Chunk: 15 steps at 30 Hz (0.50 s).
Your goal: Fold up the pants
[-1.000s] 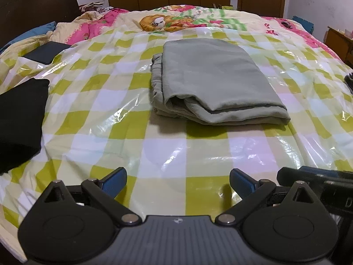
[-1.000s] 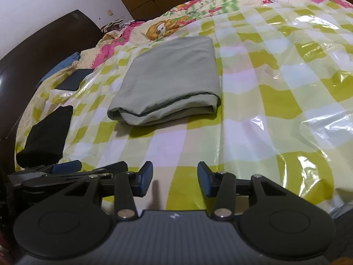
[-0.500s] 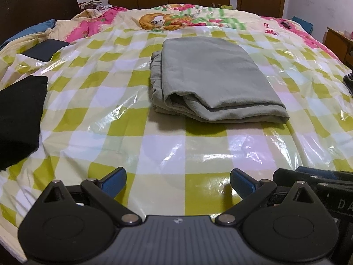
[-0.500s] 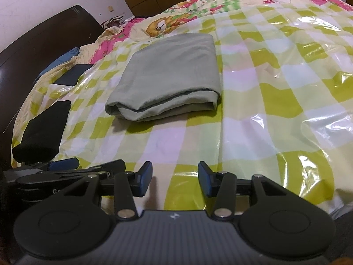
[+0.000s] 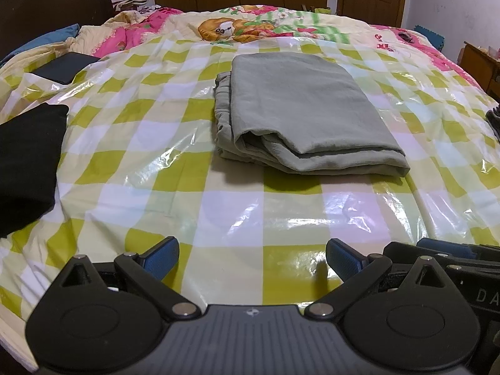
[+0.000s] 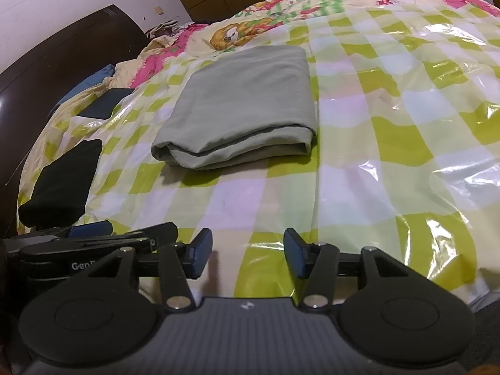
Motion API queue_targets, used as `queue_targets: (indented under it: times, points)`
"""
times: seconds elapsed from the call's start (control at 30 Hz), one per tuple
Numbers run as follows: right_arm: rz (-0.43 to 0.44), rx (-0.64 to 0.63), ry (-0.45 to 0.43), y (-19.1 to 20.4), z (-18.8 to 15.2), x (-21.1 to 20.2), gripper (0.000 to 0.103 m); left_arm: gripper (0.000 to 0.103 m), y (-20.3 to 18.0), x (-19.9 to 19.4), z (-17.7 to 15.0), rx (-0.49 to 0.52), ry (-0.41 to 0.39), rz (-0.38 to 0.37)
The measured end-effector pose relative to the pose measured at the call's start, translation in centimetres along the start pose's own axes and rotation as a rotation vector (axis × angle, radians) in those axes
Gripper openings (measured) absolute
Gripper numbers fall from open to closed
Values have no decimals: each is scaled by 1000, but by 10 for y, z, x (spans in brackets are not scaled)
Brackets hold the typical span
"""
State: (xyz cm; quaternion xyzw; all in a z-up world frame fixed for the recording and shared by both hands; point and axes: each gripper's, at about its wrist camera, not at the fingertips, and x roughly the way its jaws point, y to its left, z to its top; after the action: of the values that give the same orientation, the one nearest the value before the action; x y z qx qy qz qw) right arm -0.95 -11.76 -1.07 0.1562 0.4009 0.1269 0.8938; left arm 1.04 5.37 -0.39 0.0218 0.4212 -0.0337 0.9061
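Grey-green pants (image 5: 300, 112) lie folded into a flat rectangular stack in the middle of the bed; they also show in the right wrist view (image 6: 247, 103). My left gripper (image 5: 252, 257) is open and empty, low over the near edge of the bed, well short of the pants. My right gripper (image 6: 248, 254) is open and empty, beside the left one and also short of the pants. Each gripper shows at the edge of the other's view.
A glossy yellow-green checked plastic sheet (image 5: 175, 168) covers the bed. A folded black garment (image 5: 25, 156) lies at the left, a dark flat item (image 5: 65, 67) near the headboard, and a cartoon quilt (image 5: 250, 28) at the back. A dark object (image 5: 493, 122) sits at the right edge.
Both grippers have drawn back and shifted slightly; the pants appear a little farther and more centred. Both stay open and empty. The pants have not moved.
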Motion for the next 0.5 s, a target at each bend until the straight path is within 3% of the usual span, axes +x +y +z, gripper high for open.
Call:
queue_targets:
  times: [0.5]
  points:
    - [1,2,0,0,0,0,54,103,2,0,0,-11,2,-8]
